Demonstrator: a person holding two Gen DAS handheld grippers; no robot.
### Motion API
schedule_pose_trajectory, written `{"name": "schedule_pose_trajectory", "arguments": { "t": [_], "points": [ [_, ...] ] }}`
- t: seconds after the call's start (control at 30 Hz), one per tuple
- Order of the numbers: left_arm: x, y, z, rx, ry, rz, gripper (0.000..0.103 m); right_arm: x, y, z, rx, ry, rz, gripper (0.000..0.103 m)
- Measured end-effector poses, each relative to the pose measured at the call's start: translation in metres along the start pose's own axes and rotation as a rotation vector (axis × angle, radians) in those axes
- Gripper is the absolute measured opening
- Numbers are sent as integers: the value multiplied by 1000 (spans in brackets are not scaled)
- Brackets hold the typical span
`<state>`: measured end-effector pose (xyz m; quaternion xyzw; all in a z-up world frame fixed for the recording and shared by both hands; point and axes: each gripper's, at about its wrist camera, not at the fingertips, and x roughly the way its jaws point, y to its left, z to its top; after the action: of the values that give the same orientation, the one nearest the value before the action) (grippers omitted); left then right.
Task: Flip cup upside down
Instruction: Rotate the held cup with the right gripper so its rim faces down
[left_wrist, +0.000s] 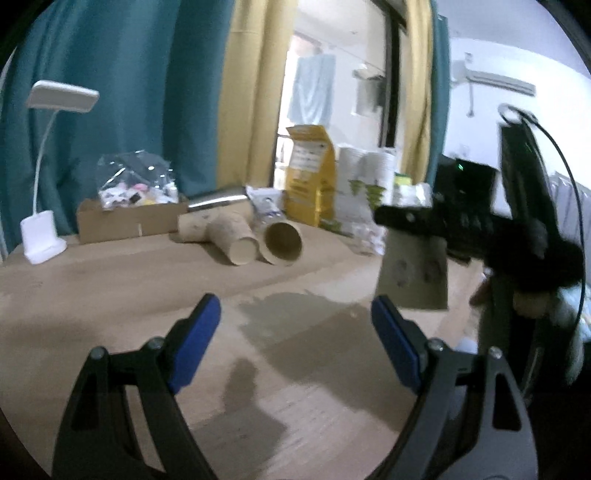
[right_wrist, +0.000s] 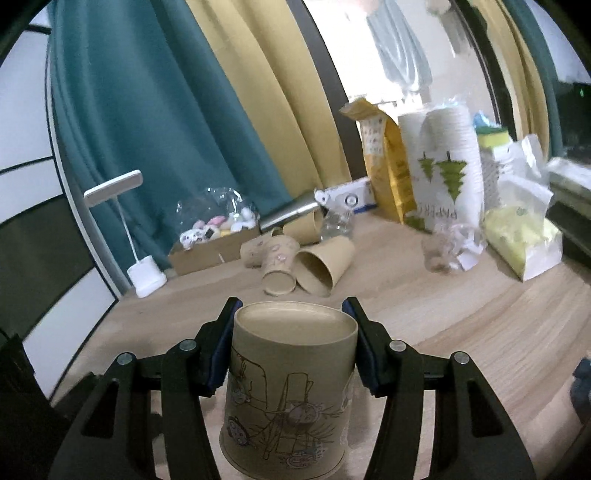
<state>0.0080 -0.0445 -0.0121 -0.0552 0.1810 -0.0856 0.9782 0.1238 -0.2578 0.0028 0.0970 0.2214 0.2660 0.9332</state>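
My right gripper (right_wrist: 291, 343) is shut on a tan paper cup (right_wrist: 291, 384) with line drawings. The cup is upside down, base up and rim down, close above the wooden table (right_wrist: 461, 325); whether the rim touches it I cannot tell. In the left wrist view the same cup (left_wrist: 413, 273) hangs at the right in the right gripper (left_wrist: 410, 218), blurred. My left gripper (left_wrist: 295, 314) is open and empty, low over the table (left_wrist: 110, 295), left of the cup.
Several tan cups (left_wrist: 258, 240) lie on their sides at the back. Behind them are a cardboard box (left_wrist: 125, 218), a white desk lamp (left_wrist: 40, 236), a yellow bag (left_wrist: 310, 177), a sleeve of white cups (right_wrist: 447, 162) and a yellow-filled bag (right_wrist: 521, 236).
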Motion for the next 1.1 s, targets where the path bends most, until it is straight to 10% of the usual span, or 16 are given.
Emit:
{"name": "schedule_pose_trajectory", "arguments": {
  "t": [1.1],
  "points": [
    [4, 33, 2, -173, -52, 119, 85, -5, 35, -62, -258, -190, -106, 59]
  ]
}}
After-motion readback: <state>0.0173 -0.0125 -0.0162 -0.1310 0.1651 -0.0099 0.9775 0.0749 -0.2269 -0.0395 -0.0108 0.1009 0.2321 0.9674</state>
